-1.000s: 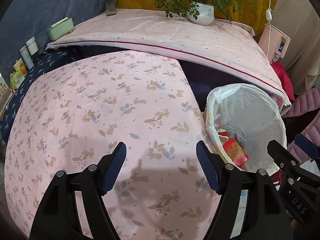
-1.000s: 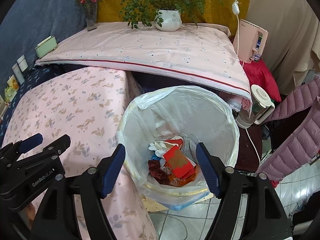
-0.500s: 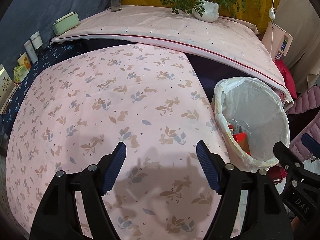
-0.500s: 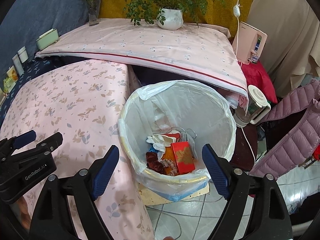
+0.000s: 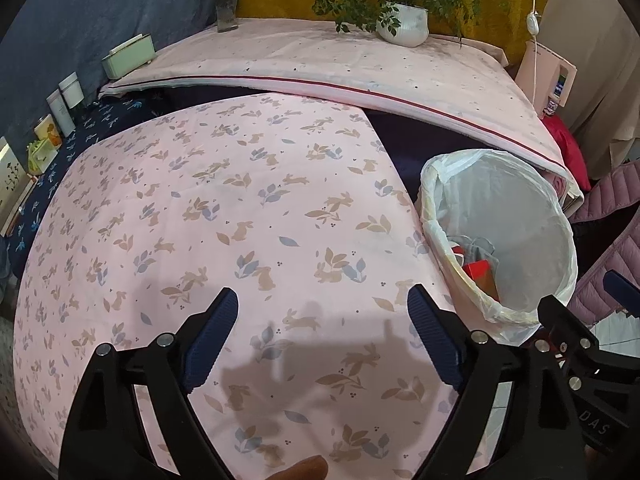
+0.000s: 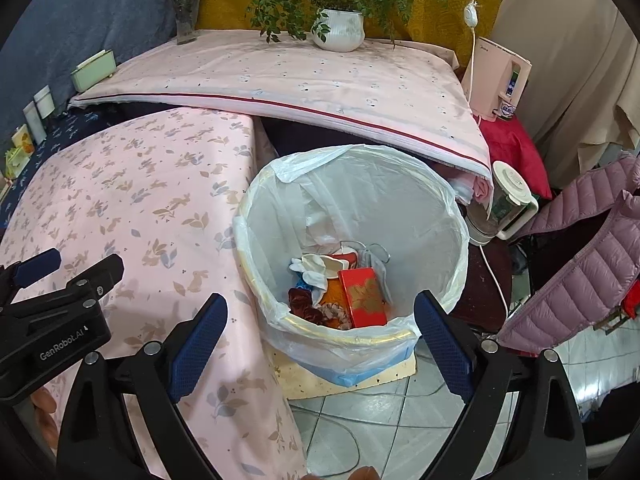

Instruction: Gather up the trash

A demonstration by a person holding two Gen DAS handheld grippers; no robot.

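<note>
A white-lined trash bin (image 6: 448, 216) stands on the floor beside the table; it also shows in the left wrist view (image 5: 560, 216). Inside lie a red box (image 6: 363, 297), a white glove (image 6: 310, 267) and other scraps. My right gripper (image 6: 320, 340) is open and empty above the bin's near rim. My left gripper (image 5: 323, 336) is open and empty over the pink rabbit-print tablecloth (image 5: 224, 208). The left gripper also shows at the left of the right wrist view (image 6: 60, 300).
A raised pink-covered platform (image 6: 300, 76) behind holds a potted plant (image 6: 338, 30), a flower vase (image 5: 227, 4) and a green box (image 5: 128, 56). A pink appliance (image 6: 500, 76), a white kettle (image 6: 508, 200) and a purple jacket (image 6: 580, 272) stand right. Cables lie on the tile floor (image 6: 380, 420).
Both grippers have pulled back and risen slightly; the bin looks a little farther off. The red box has settled at the bin's bottom. Both grippers stay open.
</note>
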